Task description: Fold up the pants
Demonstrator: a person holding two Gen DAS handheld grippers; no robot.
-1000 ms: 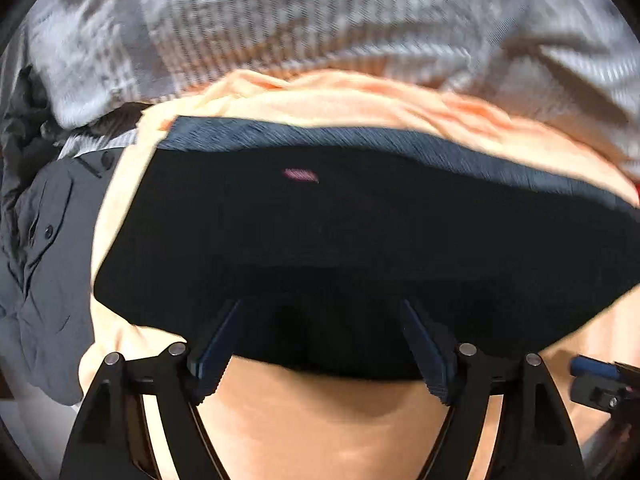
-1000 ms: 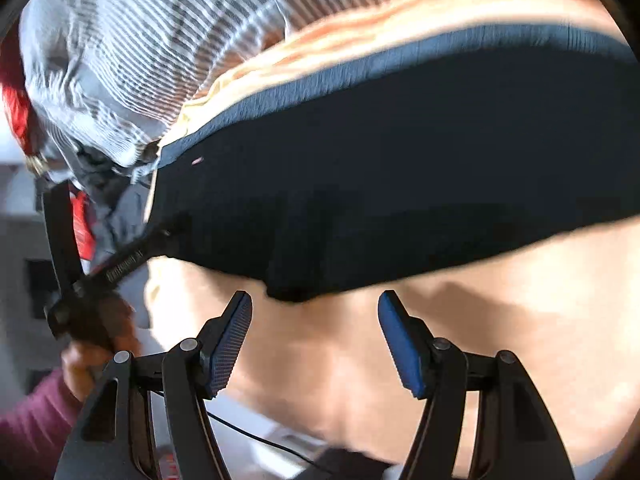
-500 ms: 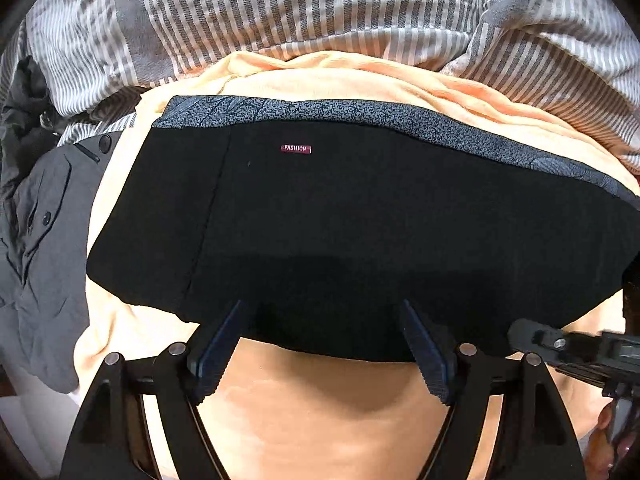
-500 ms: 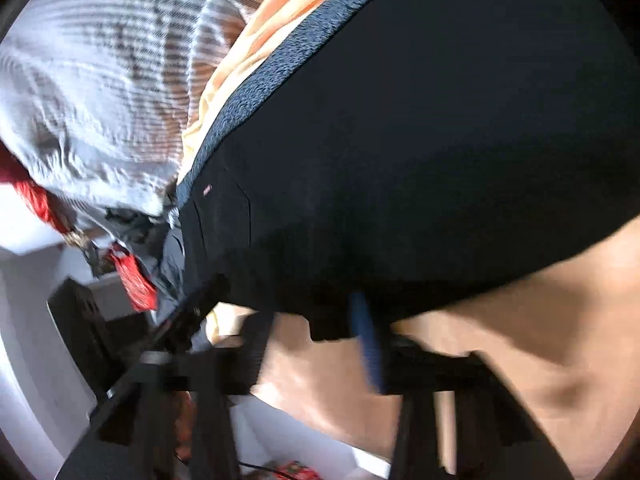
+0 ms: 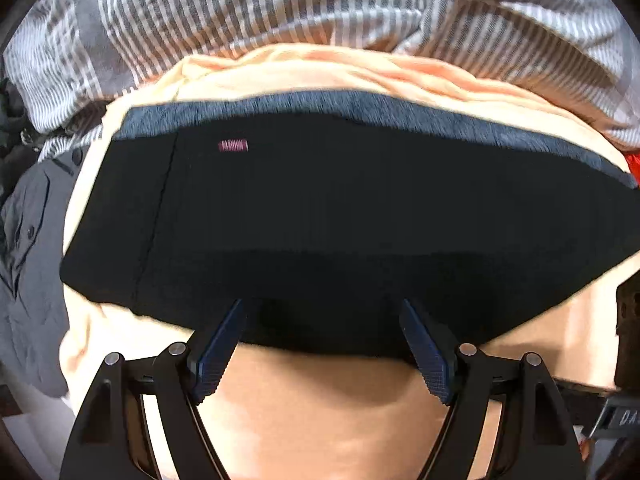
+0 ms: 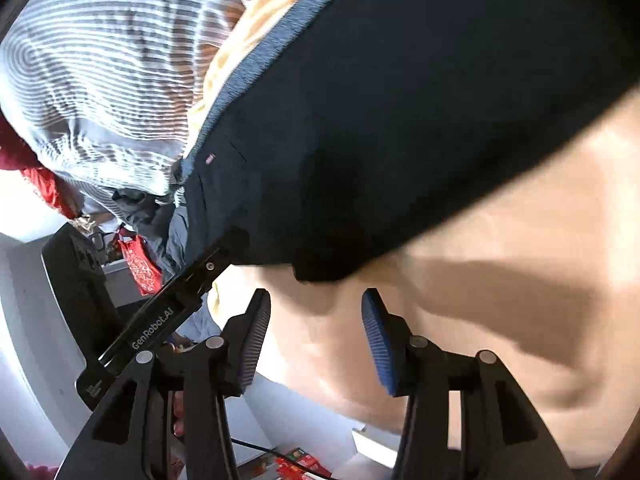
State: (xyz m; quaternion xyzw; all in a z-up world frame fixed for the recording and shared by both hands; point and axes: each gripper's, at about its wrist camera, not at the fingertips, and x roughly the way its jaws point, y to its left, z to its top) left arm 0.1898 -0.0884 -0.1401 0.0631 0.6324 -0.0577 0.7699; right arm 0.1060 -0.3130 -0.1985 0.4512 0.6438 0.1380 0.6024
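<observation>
Black pants (image 5: 340,216) with a blue-grey waistband (image 5: 360,108) and a small pink label (image 5: 233,146) lie folded flat on a peach sheet (image 5: 320,412). My left gripper (image 5: 320,324) is open, its blue pads at the pants' near edge, holding nothing. In the right wrist view the pants (image 6: 400,112) fill the upper right. My right gripper (image 6: 316,312) is open and empty, just short of the pants' near corner. The left gripper's body (image 6: 168,312) shows there, reaching to the pants' left edge.
A grey-and-white striped blanket (image 5: 280,8) is heaped behind the pants, also in the right wrist view (image 6: 100,80). A dark grey buttoned garment (image 5: 28,240) lies at the left. Red bags (image 6: 140,264) and a white floor are past the bed's edge.
My right gripper has swung round and drawn back from the pants' near corner, jaws open. My left gripper stays open at the near edge, shifted slightly closer.
</observation>
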